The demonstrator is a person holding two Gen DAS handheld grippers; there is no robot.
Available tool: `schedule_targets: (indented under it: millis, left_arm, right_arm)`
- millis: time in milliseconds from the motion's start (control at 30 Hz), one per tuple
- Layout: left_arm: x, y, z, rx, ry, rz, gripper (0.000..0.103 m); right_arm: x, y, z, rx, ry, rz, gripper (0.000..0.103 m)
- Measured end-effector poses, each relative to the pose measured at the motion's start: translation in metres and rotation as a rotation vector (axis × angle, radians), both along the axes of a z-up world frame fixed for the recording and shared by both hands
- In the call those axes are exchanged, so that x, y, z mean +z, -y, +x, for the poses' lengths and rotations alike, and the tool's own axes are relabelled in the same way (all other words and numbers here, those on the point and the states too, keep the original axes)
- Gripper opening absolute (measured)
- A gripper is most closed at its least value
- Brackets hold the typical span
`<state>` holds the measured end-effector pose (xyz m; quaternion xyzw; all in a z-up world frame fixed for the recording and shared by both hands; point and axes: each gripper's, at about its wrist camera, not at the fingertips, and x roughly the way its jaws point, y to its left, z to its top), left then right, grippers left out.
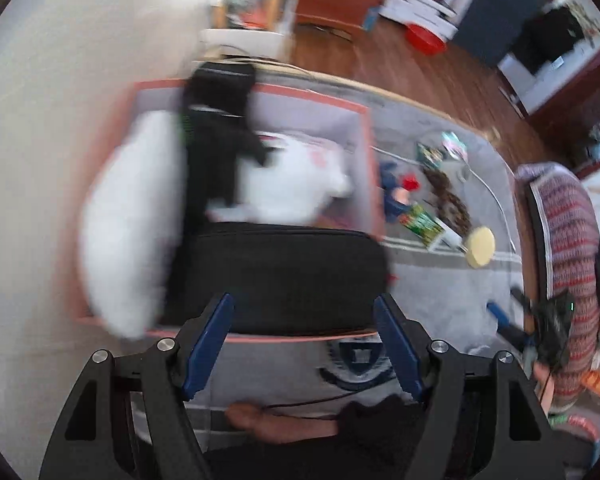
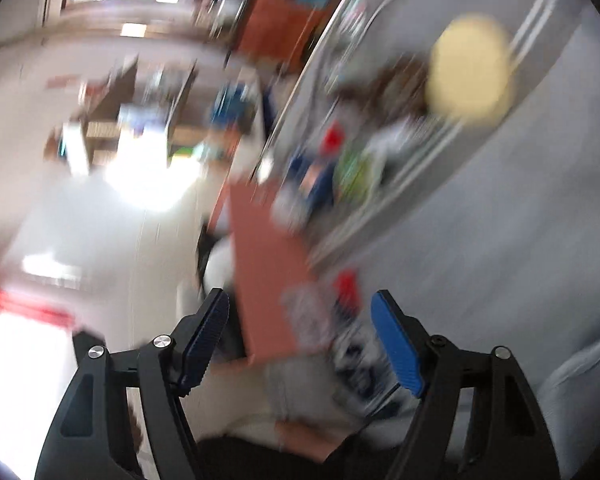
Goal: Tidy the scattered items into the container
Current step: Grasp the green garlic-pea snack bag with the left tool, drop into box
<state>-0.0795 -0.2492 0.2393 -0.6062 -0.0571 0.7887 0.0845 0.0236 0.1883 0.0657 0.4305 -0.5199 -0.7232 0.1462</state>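
Note:
The container is a salmon-rimmed box [image 1: 364, 136] with a grey inside. It holds a white plush [image 1: 292, 184], a black garment [image 1: 216, 128] and a black case [image 1: 284, 272]. My left gripper [image 1: 304, 312] hangs open over the case at the box's near rim, nothing between its pads. Scattered on the grey rug to the right lie a blue toy [image 1: 392, 188], a green packet [image 1: 422, 222], a brown patterned item [image 1: 448, 196] and a pale yellow disc [image 1: 480, 246]. My right gripper [image 2: 300, 308] is open beside the box's wall [image 2: 260, 264]; a blurred pale and red thing [image 2: 340, 292] shows beyond its fingers.
A white cable [image 1: 496, 200] curves across the rug [image 1: 432, 292]. A person in a striped sweater [image 1: 568, 232] sits at the right, holding the other gripper [image 1: 552, 320]. Wooden floor, a red basin [image 1: 424, 38] and furniture lie beyond. The right wrist view is heavily smeared.

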Motion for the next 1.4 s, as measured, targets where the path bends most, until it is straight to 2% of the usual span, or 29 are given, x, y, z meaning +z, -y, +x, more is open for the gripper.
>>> schedule_targets:
  millis: [100, 167, 267, 367, 500, 567, 600, 667, 733, 800, 833, 867, 900, 933, 967, 1033, 1167, 1400]
  left_arm:
    - [-0.022, -0.062, -0.014, -0.076, 0.034, 0.011, 0.072]
    - [-0.040, -0.098, -0.022, -0.115, 0.071, 0.027, 0.072]
    - [-0.074, -0.153, -0.033, -0.150, 0.144, 0.050, 0.072]
    - [-0.095, -0.191, -0.039, -0.185, 0.155, 0.029, 0.072]
    - [-0.124, -0.238, -0.048, -0.279, 0.116, -0.068, 0.072]
    - [-0.141, -0.255, -0.055, -0.323, 0.101, -0.103, 0.072]
    - [-0.151, -0.263, -0.059, -0.343, 0.095, -0.122, 0.072]
    - [-0.169, -0.276, -0.067, -0.372, 0.082, -0.154, 0.072]
    - [-0.186, -0.284, -0.075, -0.377, 0.071, -0.153, 0.072]
    - [-0.201, -0.290, -0.086, -0.371, 0.064, -0.162, 0.072]
    - [-0.206, -0.293, -0.091, -0.374, 0.051, -0.192, 0.072]
    - [-0.211, -0.294, -0.096, -0.378, 0.040, -0.223, 0.068]
    - [-0.215, -0.294, -0.100, -0.376, 0.041, -0.245, 0.058]
    - [-0.218, -0.291, -0.104, -0.369, 0.048, -0.262, 0.035]
    - [-0.218, -0.287, -0.108, -0.364, 0.057, -0.259, 0.028]
    - [-0.211, -0.280, -0.112, -0.368, 0.062, -0.238, 0.023]
    - [-0.179, -0.266, -0.101, -0.387, 0.038, -0.211, 0.021]
    - [-0.076, -0.216, -0.056, -0.371, -0.057, -0.168, 0.021]
  right_arm:
    - [-0.008, -0.032, -0.020, -0.131, 0.045, 0.053, 0.075]
    - [-0.026, -0.051, -0.027, -0.194, 0.068, 0.009, 0.075]
    - [-0.040, -0.071, -0.049, -0.223, 0.116, 0.017, 0.075]
    - [-0.060, -0.084, -0.067, -0.235, 0.145, 0.042, 0.068]
    - [-0.088, -0.089, -0.091, -0.241, 0.135, -0.039, 0.063]
    - [-0.091, -0.087, -0.103, -0.222, 0.112, -0.056, 0.048]
    - [-0.093, -0.084, -0.106, -0.203, 0.119, -0.055, 0.028]
    - [-0.098, -0.082, -0.105, -0.207, 0.128, -0.107, 0.028]
    - [-0.098, -0.085, -0.102, -0.238, 0.115, -0.197, 0.028]
    - [-0.095, -0.086, -0.103, -0.253, 0.060, -0.307, 0.027]
    - [-0.089, -0.087, -0.105, -0.246, 0.028, -0.332, 0.026]
    - [-0.084, -0.085, -0.109, -0.233, 0.001, -0.339, 0.026]
    - [-0.078, -0.082, -0.112, -0.220, -0.018, -0.342, 0.026]
    - [-0.074, -0.078, -0.115, -0.210, -0.034, -0.348, 0.026]
    - [-0.071, -0.075, -0.117, -0.202, -0.044, -0.353, 0.026]
    - [-0.069, -0.070, -0.119, -0.187, -0.049, -0.346, 0.026]
    - [-0.070, -0.071, -0.116, -0.181, -0.038, -0.330, 0.026]
    - [-0.076, -0.089, -0.096, -0.198, -0.013, -0.278, 0.025]
